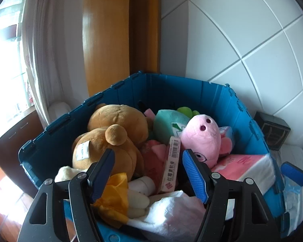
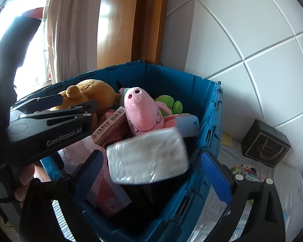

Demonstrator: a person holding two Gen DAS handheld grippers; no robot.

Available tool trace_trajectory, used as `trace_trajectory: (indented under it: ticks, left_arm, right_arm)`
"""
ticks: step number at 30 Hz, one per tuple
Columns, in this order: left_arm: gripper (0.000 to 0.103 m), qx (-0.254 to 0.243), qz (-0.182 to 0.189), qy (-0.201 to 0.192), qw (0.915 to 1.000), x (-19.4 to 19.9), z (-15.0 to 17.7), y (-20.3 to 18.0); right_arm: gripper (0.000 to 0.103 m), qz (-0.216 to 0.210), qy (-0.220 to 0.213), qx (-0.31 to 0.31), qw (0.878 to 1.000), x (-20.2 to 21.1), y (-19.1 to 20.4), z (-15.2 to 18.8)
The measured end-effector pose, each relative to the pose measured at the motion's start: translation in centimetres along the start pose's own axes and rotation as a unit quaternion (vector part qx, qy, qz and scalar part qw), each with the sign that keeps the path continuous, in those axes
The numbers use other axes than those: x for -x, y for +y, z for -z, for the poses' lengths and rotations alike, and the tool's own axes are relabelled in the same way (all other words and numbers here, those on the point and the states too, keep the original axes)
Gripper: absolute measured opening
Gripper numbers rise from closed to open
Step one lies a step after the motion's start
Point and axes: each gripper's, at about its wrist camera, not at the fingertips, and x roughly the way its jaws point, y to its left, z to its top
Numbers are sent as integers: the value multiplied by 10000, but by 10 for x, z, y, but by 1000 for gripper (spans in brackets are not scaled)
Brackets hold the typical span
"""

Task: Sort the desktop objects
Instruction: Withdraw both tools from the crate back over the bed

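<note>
A ribbed blue plastic crate [image 2: 208,109] brims with soft goods: a fuzzy brown plush bear [image 1: 111,139], a pink plush pig [image 2: 141,111], and a blurred, film-wrapped white tissue pack [image 2: 147,155] between the parted, empty right gripper [image 2: 151,177] fingers. The left gripper [image 1: 147,173] gapes empty above the toys.

Wall: white tiles [image 1: 242,40], ahead and right of the gripper.
Door frame: wood [image 1: 111,40], ahead.
Curtain: pale [image 1: 50,50], ahead-left.
Window: bright daylight [image 1: 4,60], far left.

Tilted white tissue pack [image 2: 147,157] over blue crate [image 2: 210,109]
</note>
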Motion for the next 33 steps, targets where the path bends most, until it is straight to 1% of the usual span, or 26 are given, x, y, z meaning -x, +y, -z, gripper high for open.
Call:
trace_trajectory:
  ticks: [7, 18, 23, 25, 33]
  left_arm:
    - [71, -9, 41, -35, 10000, 18, 9, -3]
    - [71, -34, 139, -50, 9999, 45, 25, -12]
    - [72, -16, 139, -51, 9999, 60, 36, -16]
    - [78, -4, 79, -55, 10000, 67, 41, -18]
    - [79, 94, -223, -118, 9996, 103, 62, -30]
  right_arm:
    - [99, 142, -113, -112, 9998, 22, -7, 3]
    - [99, 415, -166, -280, 9986, 60, -18, 20]
    - [103, 504, -203, -431, 9976, 72, -27, 29]
    - [103, 444, -194, -473, 9977, 78, -31, 33]
    - [103, 137, -308, -289, 9990, 104, -40, 44]
